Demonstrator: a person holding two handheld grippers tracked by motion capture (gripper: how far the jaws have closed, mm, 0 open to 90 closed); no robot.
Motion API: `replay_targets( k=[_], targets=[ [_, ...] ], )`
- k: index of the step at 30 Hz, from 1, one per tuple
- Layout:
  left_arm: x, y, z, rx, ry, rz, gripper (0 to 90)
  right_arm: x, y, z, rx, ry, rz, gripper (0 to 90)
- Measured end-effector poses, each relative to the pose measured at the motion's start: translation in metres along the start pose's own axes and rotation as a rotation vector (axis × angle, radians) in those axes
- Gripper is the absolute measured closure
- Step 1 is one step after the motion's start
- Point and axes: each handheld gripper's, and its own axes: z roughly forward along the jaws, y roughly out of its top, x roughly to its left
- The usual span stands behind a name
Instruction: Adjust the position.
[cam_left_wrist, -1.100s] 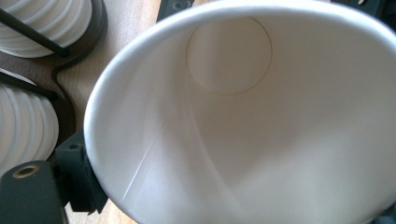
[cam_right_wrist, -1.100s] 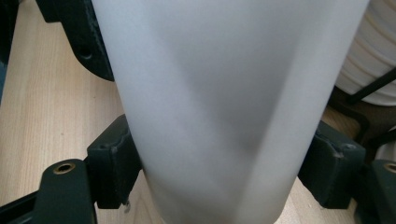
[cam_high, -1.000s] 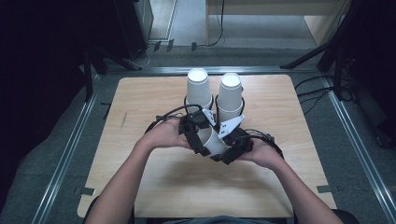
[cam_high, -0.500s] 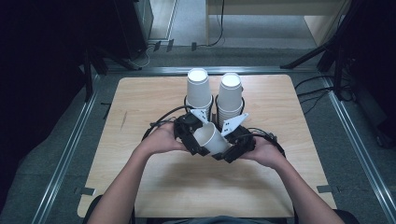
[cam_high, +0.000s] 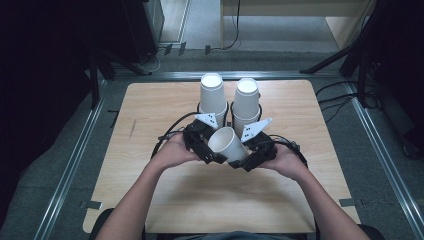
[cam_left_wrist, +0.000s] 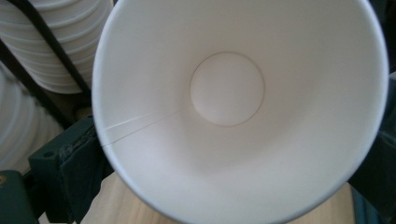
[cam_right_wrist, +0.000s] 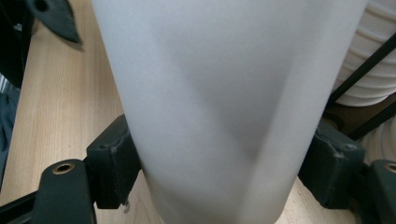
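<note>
Paper cup (cam_high: 228, 144): white, single, held between my two grippers above the near middle of the table, tipped over so its open mouth faces my left side. In the left gripper view I look straight into it (cam_left_wrist: 233, 107): round bottom and a side seam are visible.
Right gripper (cam_high: 252, 156): my jaws sit on opposite sides of the cup's outer wall (cam_right_wrist: 224, 102), both pads pressed against it, so the jaws are closed onto the cup about as wide as its body.
Left gripper (cam_high: 207, 150): at the cup's mouth end. One dark pad shows beside the rim at lower left in the left gripper view; whether my jaws actually pinch the rim I cannot tell.
Left hand (cam_high: 172, 151): wrapped around the left gripper's body.
Right hand (cam_high: 285, 161): wrapped around the right gripper's body.
Cup stacks (cam_high: 212, 97): two upright stacks of white cups, side by side at the far middle of the table, each in a black wire holder, just behind the grippers.
Table (cam_high: 150, 110): light wood top, rounded corners.
</note>
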Motion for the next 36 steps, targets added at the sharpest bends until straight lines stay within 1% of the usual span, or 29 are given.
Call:
replay_targets(
  k=[1, 2, 4, 5, 6, 7, 9, 12, 13, 14, 15, 18, 19, 22, 25, 29, 30, 32, 34, 36],
  targets=[
    [-0.0006, -0.0003, 0.0015, -0.007, 0.002, -0.006, 0.0, 0.0002, 0.0000, -0.0001, -0.002, -0.004, 0.000, 22.6],
    [-0.0006, -0.0002, 0.0028, -0.005, -0.005, -0.008, 0.0, -0.0003, 0.0000, 0.0000, -0.006, -0.004, -0.001, 22.5],
    [-0.0009, 0.0000, 0.0051, -0.010, 0.000, -0.012, 0.0, -0.0003, 0.0000, -0.0001, -0.010, -0.001, -0.002, 22.5],
    [-0.0003, -0.0002, 0.0063, -0.022, -0.013, -0.022, 0.0, -0.0003, 0.0000, 0.0000, -0.010, 0.000, 0.000, 22.5],
    [-0.0003, -0.0002, 0.0063, -0.022, -0.013, -0.022, 0.0, -0.0003, 0.0000, 0.0000, -0.010, 0.000, 0.000, 22.5],
    [-0.0002, -0.0002, 0.0073, -0.031, -0.001, -0.026, 0.0, -0.0002, -0.0001, -0.0001, -0.010, 0.000, -0.001, 22.5],
    [0.0008, -0.0004, 0.0078, -0.059, 0.003, -0.046, 0.0, -0.0001, -0.0002, -0.0004, -0.013, 0.005, 0.007, 22.5],
    [0.0024, -0.0005, 0.0055, -0.097, -0.008, -0.073, 1.7, -0.0002, -0.0001, -0.0004, -0.019, 0.009, 0.016, 22.5],
    [0.0031, -0.0007, 0.0054, -0.108, -0.022, -0.084, 3.2, -0.0002, 0.0000, -0.0004, -0.021, 0.010, 0.016, 22.5],
    [0.0031, -0.0007, 0.0054, -0.108, -0.022, -0.084, 3.6, -0.0002, 0.0000, -0.0006, -0.026, 0.009, 0.020, 22.5],
    [0.0040, -0.0010, 0.0050, -0.123, -0.031, -0.096, 4.3, -0.0006, 0.0004, -0.0006, -0.033, 0.010, 0.019, 22.5],
    [0.0044, -0.0014, 0.0048, -0.127, -0.030, -0.106, 5.7, -0.0005, 0.0010, -0.0008, -0.037, 0.007, 0.024, 22.5],
    [0.0045, -0.0014, 0.0050, -0.124, -0.033, -0.105, 5.9, -0.0007, 0.0009, -0.0010, -0.037, 0.008, 0.024, 22.5],
    [0.0031, -0.0011, 0.0055, -0.103, -0.018, -0.100, 8.0, -0.0001, 0.0002, -0.0005, -0.021, 0.007, 0.020, 22.4],
    [0.0030, -0.0010, 0.0048, -0.093, -0.012, -0.102, 9.9, -0.0002, -0.0003, 0.0006, -0.020, 0.002, 0.014, 22.0],
    [0.0016, -0.0002, 0.0044, -0.092, -0.004, -0.098, 10.8, 0.0002, 0.0004, 0.0007, -0.018, 0.001, 0.020, 21.8],
    [0.0019, -0.0001, 0.0045, -0.089, -0.009, -0.101, 11.1, 0.0001, 0.0004, 0.0008, -0.014, 0.000, 0.018, 21.6],
    [0.0024, -0.0001, 0.0041, -0.087, -0.006, -0.104, 11.5, -0.0003, 0.0000, 0.0012, -0.016, 0.008, 0.029, 20.7],
    [0.0030, -0.0004, 0.0032, -0.085, -0.004, -0.104, 11.6, 0.0007, -0.0003, 0.0014, -0.010, -0.013, 0.021, 19.0],
    [0.0028, -0.0005, 0.0024, -0.087, -0.002, -0.102, 11.6, 0.0020, -0.0002, 0.0003, 0.003, -0.019, 0.019, 18.2]
  ],
)
